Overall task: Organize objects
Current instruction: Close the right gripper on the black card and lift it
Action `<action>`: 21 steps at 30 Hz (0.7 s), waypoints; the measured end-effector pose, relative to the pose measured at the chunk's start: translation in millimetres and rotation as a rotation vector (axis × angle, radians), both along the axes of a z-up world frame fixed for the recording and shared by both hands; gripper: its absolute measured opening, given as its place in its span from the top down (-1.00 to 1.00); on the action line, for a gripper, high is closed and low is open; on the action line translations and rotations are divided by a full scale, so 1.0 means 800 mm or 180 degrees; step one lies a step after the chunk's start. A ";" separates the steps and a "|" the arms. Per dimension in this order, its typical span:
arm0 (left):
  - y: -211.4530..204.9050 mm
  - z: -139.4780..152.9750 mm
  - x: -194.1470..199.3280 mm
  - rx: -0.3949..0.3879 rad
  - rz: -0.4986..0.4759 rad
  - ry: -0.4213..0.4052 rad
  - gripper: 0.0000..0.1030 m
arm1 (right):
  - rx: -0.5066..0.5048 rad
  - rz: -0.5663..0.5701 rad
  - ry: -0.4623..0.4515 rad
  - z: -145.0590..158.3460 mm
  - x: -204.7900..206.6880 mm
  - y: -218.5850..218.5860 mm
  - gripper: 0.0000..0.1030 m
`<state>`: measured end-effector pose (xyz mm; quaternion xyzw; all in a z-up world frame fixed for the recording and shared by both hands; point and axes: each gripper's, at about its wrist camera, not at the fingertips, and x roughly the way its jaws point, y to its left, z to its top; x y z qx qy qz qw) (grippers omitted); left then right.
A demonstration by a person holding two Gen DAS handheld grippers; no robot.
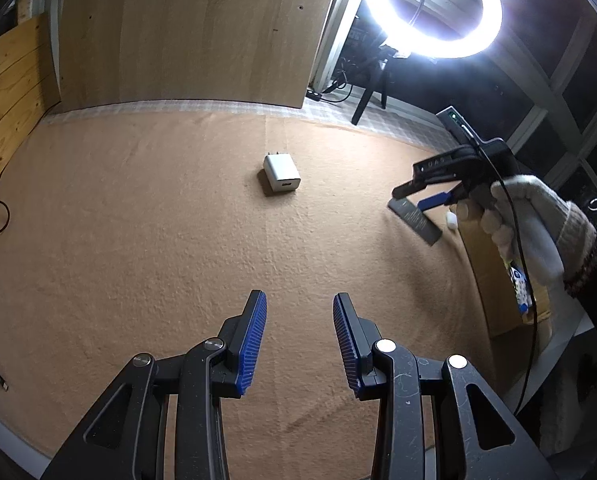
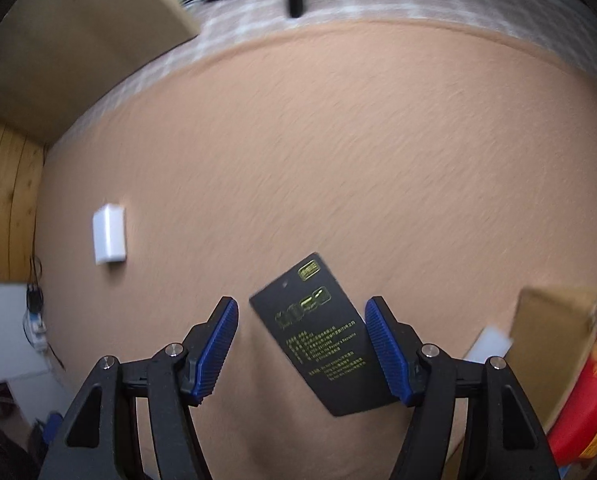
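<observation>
Both jaws part-open, empty; right gripper (image 2: 300,312) straddles black card (image 2: 322,340) beside cardboard box (image 2: 550,344); bare carpet (image 1: 158,220) beyond

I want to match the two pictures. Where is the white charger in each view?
Left wrist view: the white charger lies on the tan cloth, above centre.
Right wrist view: the charger is at the left, blurred.
Shared landmark: the black card, lying under the right gripper.
</observation>
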<state>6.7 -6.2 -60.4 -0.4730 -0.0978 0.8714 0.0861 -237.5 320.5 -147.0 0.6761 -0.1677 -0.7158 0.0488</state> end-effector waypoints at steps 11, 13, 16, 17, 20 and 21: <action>0.014 0.003 0.000 -0.0014 -0.0080 0.0022 0.27 | 0.0814 0.0661 0.0426 0.004 0.064 -0.068 -0.12; 0.015 0.002 -0.001 -0.0023 -0.0083 0.0021 0.27 | 0.0974 0.0739 0.0509 0.005 0.073 -0.076 0.05; 0.015 0.003 -0.001 -0.0032 -0.0081 0.0019 0.27 | 0.0950 0.0728 0.0563 0.008 0.081 -0.080 0.10; 0.016 0.003 -0.001 -0.0033 -0.0082 0.0019 0.27 | 0.0954 0.0733 0.0581 0.008 0.083 -0.080 0.10; 0.017 0.003 -0.001 -0.0034 -0.0086 0.0022 0.27 | 0.0962 0.0750 0.0620 0.010 0.092 -0.082 0.10; 0.017 0.004 0.000 -0.0034 -0.0090 0.0023 0.27 | 0.0950 0.0750 0.0625 0.010 0.095 -0.082 0.10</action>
